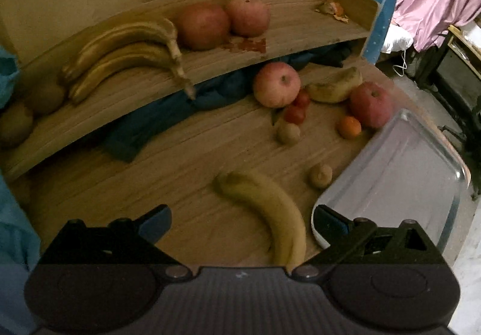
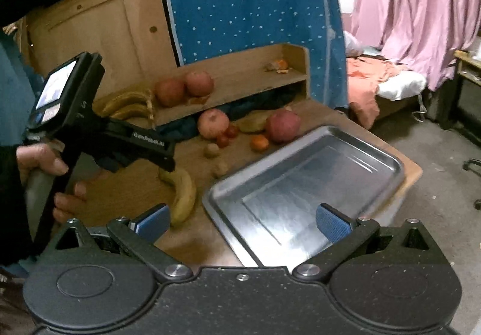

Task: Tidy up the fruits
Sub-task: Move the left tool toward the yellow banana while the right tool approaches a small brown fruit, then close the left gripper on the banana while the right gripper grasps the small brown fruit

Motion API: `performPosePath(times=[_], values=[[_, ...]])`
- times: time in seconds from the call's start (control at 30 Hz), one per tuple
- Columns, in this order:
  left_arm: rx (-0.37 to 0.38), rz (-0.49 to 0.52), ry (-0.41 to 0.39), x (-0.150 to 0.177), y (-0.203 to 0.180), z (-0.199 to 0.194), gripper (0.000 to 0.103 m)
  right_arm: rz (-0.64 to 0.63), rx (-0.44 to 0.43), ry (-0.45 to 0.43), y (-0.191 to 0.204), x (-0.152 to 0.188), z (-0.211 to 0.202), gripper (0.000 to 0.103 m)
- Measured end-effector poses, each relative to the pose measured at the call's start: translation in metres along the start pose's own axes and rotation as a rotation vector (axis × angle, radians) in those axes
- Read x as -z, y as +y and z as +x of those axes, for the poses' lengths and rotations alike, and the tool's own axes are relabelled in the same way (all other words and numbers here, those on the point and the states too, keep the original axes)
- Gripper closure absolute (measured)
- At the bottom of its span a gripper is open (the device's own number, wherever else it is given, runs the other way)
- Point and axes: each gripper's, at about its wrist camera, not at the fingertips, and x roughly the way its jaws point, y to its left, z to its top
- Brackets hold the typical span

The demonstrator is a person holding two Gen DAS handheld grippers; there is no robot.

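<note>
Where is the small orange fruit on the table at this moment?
In the left wrist view the small orange fruit lies on the table right of centre, close against the red apple, just beyond the far corner of the metal tray.

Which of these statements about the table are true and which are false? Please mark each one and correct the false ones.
1. The metal tray holds no fruit. True.
2. The left gripper is shut on the single banana. False: its jaws stand wide open and the banana only lies on the table between them.
3. A bunch of bananas lies on the raised wooden shelf. True.
4. The small orange sits on the shelf. False: it lies on the table, beside a red apple near the tray.
5. The right gripper carries an apple. False: it is open and holds nothing, above the tray's near corner.
</note>
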Motion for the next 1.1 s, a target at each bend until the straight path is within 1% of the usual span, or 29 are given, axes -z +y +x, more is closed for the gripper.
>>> performPosePath(times=[0.17, 0.33, 0.5, 0.67, 0.77, 0.8, 0.83, 0.9, 1.0, 1.1], values=[[-0.023, -0.053, 0.038, -0.013, 0.003, 0.018, 0.0, -0.09, -0.025, 0.048, -0.007, -0.027, 0.049, 0.001], [-0.059, -0.131, 0.077, -0.018, 0.008, 0.035, 0.0, -0.241, -0.06, 0.094, -0.012, -0.046, 0.095, 0.001], [-0.116, -0.212, 0.1, -0.025, 0.009, 0.04, 0.0, -0.377, -0.16, 0.136, -0.023, -0.061, 0.138, 0.001], [-0.194, -0.295, 0.123, -0.031, 0.004, 0.045, 0.0, -0.423, -0.304, 0.176, -0.032, -0.068, 0.172, 0.001], [-0.23, -0.352, 0.144, -0.034, 0.001, 0.048, 0.0, -0.458, -0.385, 0.192, -0.034, -0.071, 0.192, 0.003], [-0.236, -0.365, 0.145, -0.035, -0.001, 0.048, 0.0, -0.473, -0.399, 0.196, -0.034, -0.071, 0.198, 0.005], [-0.245, -0.374, 0.146, -0.036, -0.004, 0.048, 0.0, -0.493, -0.409, 0.2, -0.033, -0.071, 0.204, 0.005], [-0.261, -0.392, 0.155, -0.037, -0.008, 0.05, 0.0, -0.541, -0.417, 0.208, -0.032, -0.07, 0.213, 0.011], [-0.246, -0.41, 0.171, -0.036, -0.014, 0.052, 0.0, -0.561, -0.436, 0.228, -0.034, -0.07, 0.221, 0.014], [-0.231, -0.405, 0.19, -0.033, -0.018, 0.058, 0.0, -0.582, -0.421, 0.244, -0.034, -0.067, 0.222, 0.018]])
